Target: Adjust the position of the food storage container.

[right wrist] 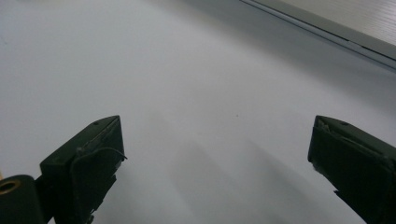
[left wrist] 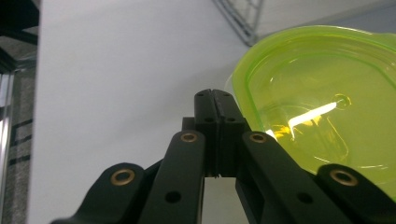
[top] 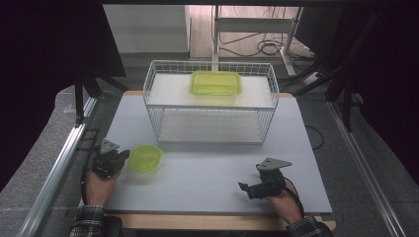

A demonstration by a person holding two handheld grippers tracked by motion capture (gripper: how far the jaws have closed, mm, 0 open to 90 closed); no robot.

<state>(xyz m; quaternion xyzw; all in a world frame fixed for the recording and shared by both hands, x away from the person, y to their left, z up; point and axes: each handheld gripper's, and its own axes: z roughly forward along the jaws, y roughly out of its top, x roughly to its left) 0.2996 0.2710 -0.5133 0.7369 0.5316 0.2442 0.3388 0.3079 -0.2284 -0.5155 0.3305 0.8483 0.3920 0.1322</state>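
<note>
A: Where is the left gripper [top: 120, 157] now?

B: It is at the left side of the table [top: 207, 168], in the person's left hand [top: 101, 185]. Its two jaws are pressed together, with nothing between them. In the left gripper view [left wrist: 215, 100] the closed tips are just beside the rim of the round green bowl [left wrist: 317, 107]. I cannot tell if they touch it.

A: And the bowl itself?

B: The bowl [top: 145, 158] stands on the table, in front of the white wire basket [top: 210, 101] and to the left. It is upright and looks empty.

A: What is in the basket?

B: A green box with a lid [top: 216, 83] lies on the upper shelf of the basket, near the middle. It is well apart from the bowl.

A: What about the right gripper [top: 245, 190]?

B: It is at the right side of the table, near the front edge, held by the right hand [top: 284, 202]. Its jaws stand wide apart and hold nothing. In the right gripper view there is bare table between them. It is well apart from the bowl.
</note>
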